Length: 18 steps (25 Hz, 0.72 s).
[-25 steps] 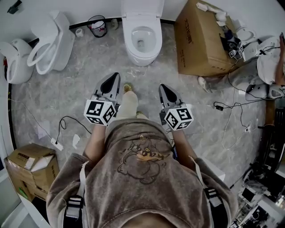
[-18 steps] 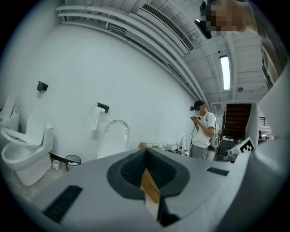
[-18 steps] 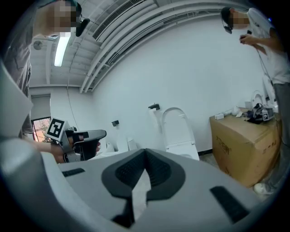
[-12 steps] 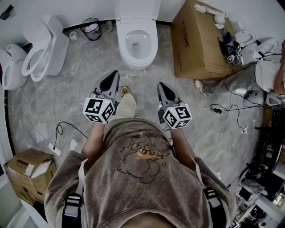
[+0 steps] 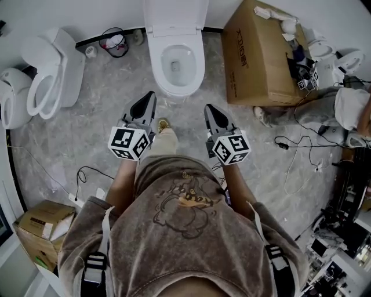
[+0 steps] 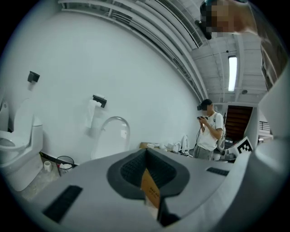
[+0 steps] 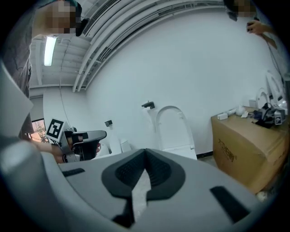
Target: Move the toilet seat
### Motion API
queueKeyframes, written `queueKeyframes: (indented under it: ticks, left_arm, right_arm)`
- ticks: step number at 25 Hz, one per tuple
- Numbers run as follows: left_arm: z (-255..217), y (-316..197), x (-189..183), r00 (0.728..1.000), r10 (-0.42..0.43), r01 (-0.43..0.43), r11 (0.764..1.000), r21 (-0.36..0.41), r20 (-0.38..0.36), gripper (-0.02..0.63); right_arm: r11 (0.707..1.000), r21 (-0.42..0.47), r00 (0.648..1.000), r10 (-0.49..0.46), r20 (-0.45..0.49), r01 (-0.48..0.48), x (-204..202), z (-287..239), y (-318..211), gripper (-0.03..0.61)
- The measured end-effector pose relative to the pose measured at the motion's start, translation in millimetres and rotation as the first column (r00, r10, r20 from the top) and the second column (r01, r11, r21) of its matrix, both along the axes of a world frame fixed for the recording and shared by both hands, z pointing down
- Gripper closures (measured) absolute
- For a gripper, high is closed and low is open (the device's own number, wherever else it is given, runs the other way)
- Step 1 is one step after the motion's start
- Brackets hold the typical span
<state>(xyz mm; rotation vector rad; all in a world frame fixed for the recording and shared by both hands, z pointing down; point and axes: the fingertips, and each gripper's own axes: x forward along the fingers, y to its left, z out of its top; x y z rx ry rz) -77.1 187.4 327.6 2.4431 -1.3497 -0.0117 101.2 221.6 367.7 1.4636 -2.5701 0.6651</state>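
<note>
Person has stepped closer, so the toilet (image 5: 175,64) now sits nearer both grippers. The left gripper (image 5: 149,97) and right gripper (image 5: 208,109) have their jaws closed and empty, short of the bowl. The toilet seat (image 5: 175,14) stands raised against the wall at the floor's far edge. Probably stiff, light, slick hinged plastic; grip the front rim and lower it slowly.

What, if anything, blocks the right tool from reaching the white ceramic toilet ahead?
Probably nothing, likely yes: open grey floor lies between the right tool and the white ceramic toilet; the brown cardboard box stands aside.
</note>
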Motion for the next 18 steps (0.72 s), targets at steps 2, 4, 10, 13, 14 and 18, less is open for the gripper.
queueKeyframes:
  ticks: [2, 4, 10, 13, 14, 18]
  left_arm:
    - [-0.5, -19.3, -1.1, 1.0, 0.011, -0.011, 1.0, 0.0, 0.003, 0.606]
    - [-0.5, -37.3, -3.0, 1.0, 0.024, -0.024, 1.0, -0.002, 0.005, 0.606]
    - [9.2, -83.1, -3.9, 0.997, 0.077, -0.076, 0.997, -0.009, 0.01, 0.606]
    - [14.5, -97.9, -4.5, 0.996, 0.091, -0.091, 0.996, -0.018, 0.008, 0.604]
    - [16.4, -102.6, -6.1, 0.996, 0.094, -0.094, 0.995, -0.021, 0.008, 0.605]
    - [28.1, -120.6, -9.3, 0.995, 0.104, -0.104, 0.994, -0.042, 0.012, 0.606]
  right_arm:
    - [1.0, -0.004, 1.0, 0.007, -0.002, -0.007, -1.7, -1.3, -17.1, 0.58]
    - [1.0, -0.008, 1.0, 0.013, -0.006, -0.013, -4.0, -1.5, -32.2, 0.58]
    - [0.999, -0.019, 0.999, 0.028, -0.015, -0.028, -9.3, 7.4, -77.4, 0.578]
    - [0.999, -0.028, 0.999, 0.034, -0.022, -0.035, -11.6, 11.4, -92.5, 0.58]
    - [0.999, -0.029, 0.999, 0.034, -0.024, -0.035, -14.0, 12.6, -97.4, 0.58]
    - [0.999, -0.038, 0.999, 0.033, -0.027, -0.034, -19.9, 20.6, -116.3, 0.578]
